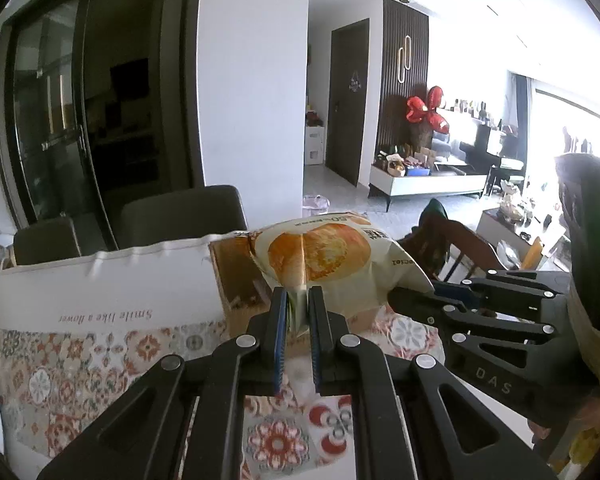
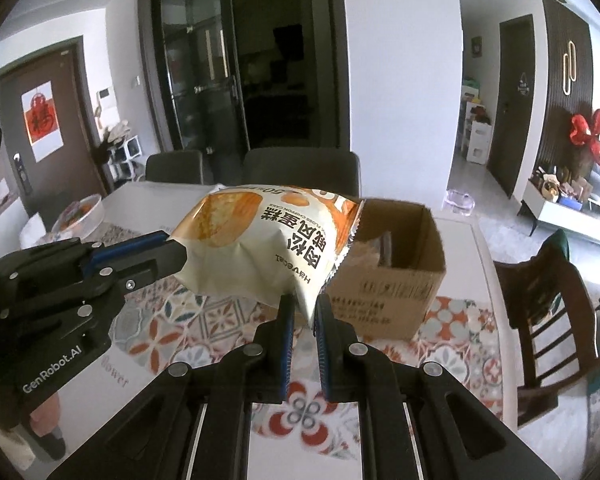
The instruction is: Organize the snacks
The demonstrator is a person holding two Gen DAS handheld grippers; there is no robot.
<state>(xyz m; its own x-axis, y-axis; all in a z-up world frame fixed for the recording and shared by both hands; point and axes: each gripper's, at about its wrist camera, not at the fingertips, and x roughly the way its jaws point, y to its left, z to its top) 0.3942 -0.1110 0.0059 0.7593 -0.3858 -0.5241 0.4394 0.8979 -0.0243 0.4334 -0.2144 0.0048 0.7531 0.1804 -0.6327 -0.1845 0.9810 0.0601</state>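
Observation:
A puffy white-and-orange cake snack bag (image 1: 320, 260) hangs in the air between both grippers, above the patterned table. My left gripper (image 1: 298, 300) is shut on its near edge. My right gripper (image 2: 303, 308) is shut on the bag's (image 2: 260, 248) lower corner. In the right wrist view the left gripper (image 2: 172, 254) holds the bag's left edge. In the left wrist view the right gripper (image 1: 416, 298) comes in from the right. An open cardboard box (image 2: 388, 280) stands just behind and right of the bag, with packets inside; it also shows in the left wrist view (image 1: 240, 280).
A floral tablecloth (image 2: 180, 328) covers the white table. A clear round container (image 2: 80, 216) sits at the far left. Dark chairs (image 2: 300, 168) stand behind the table and a wooden chair (image 2: 548, 300) at the right edge.

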